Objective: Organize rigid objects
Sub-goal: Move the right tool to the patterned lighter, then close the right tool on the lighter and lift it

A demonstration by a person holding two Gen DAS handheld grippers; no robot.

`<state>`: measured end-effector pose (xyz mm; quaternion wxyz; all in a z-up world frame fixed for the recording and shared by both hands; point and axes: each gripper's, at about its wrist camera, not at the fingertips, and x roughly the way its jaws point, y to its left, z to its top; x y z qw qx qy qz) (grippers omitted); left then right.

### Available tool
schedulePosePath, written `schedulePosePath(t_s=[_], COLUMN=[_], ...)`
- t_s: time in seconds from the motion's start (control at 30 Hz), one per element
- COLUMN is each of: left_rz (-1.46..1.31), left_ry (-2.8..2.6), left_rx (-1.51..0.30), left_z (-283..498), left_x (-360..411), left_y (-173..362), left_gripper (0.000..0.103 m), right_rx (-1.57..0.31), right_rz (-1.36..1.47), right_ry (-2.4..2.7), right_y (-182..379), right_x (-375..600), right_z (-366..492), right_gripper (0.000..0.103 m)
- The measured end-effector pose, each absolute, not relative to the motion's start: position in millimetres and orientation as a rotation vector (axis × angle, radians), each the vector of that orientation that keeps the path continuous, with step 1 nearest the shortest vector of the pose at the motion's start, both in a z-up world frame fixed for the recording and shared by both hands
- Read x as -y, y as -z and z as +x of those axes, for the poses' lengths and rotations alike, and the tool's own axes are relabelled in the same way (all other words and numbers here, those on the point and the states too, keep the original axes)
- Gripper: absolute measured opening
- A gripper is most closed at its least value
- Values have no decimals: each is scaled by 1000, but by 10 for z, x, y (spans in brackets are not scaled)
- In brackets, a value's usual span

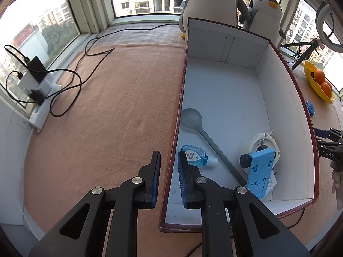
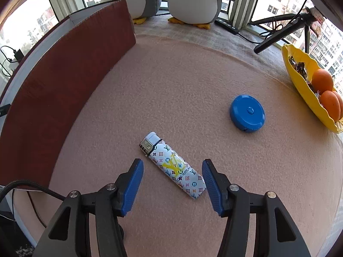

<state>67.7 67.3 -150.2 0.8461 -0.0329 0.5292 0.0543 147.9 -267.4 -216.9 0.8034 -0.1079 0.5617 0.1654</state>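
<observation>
lying between the parted blue pads of the right gripper (image 2: 172,185), untouched: white patterned plastic lighter (image 2: 174,166), long axis diagonal, metal head pointing up-left.

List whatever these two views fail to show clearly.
- Left wrist view: the box wall stands between the left hand-held gripper fingers; contact unclear.
- Same view: the grey spoon handle end is hidden behind the blue bracket.
- Right wrist view: whether the pads touch the lighter; the box interior, hidden by its wall.
</observation>
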Motion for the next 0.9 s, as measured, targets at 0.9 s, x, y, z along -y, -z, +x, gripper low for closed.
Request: schedulePosePath(t_s=[0.9], left_rz=[-87], left_ry=[-102], left_rx=[-1104], left_z=[699], left_x=[-691], left_y=[1494], left_gripper=[15], right_rx=[-1085], right_rz=[55], right_ry=[-223], right_y=[1757], right_x=[3039], right_z=[1218], right_gripper=[21])
